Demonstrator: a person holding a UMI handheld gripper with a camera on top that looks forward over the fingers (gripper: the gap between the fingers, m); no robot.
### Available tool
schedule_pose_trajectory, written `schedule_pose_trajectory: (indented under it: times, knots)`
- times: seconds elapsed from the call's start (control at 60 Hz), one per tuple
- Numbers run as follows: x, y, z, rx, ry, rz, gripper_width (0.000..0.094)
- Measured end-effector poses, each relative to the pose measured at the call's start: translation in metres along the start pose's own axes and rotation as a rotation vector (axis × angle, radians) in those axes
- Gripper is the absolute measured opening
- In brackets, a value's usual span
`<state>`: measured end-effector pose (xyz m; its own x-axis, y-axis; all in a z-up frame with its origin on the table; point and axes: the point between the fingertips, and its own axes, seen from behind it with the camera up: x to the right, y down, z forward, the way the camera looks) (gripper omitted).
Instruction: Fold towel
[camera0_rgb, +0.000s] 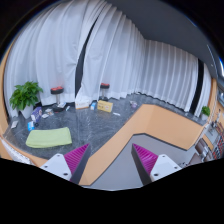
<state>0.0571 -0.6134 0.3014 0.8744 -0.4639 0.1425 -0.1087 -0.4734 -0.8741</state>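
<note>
green towel (49, 137) lies flat on the dark table (100, 125), at about ten o'clock from the gripper (110, 158) and well apart. the fingers stand wide open, holding nothing. folding seems not yet begun; all is left.

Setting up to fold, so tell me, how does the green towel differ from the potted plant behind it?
The towel lies flat on the dark table, just beyond the gripper's left finger; the plant stands upright farther back by the curtains. The towel is a pale, plain yellow-green sheet; the plant is darker green and leafy. Both are green and sit left of the open fingers.
</note>
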Motion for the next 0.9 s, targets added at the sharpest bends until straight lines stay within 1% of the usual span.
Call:
schedule_pose_trajectory:
  times: [0.15,0.217,0.35,0.433,0.567,0.65,0.817,0.9]
  knots:
    - [-0.007,0.010,0.003,-0.013,-0.010,0.000,0.0850]
    - [-0.011,0.022,-0.001,-0.029,-0.014,0.000,0.0850]
    - [-0.033,0.056,0.002,-0.073,-0.035,-0.004,0.0852]
    - [-0.066,0.087,0.006,-0.115,-0.074,-0.010,0.0845]
    - [-0.162,0.133,0.008,-0.181,-0.203,-0.036,0.0846]
    - [-0.242,0.146,0.009,-0.194,-0.307,-0.076,0.0844]
    - [-0.406,0.139,0.029,-0.175,-0.471,-0.110,0.0856]
    - [-0.479,0.127,0.053,-0.150,-0.520,-0.117,0.0848]
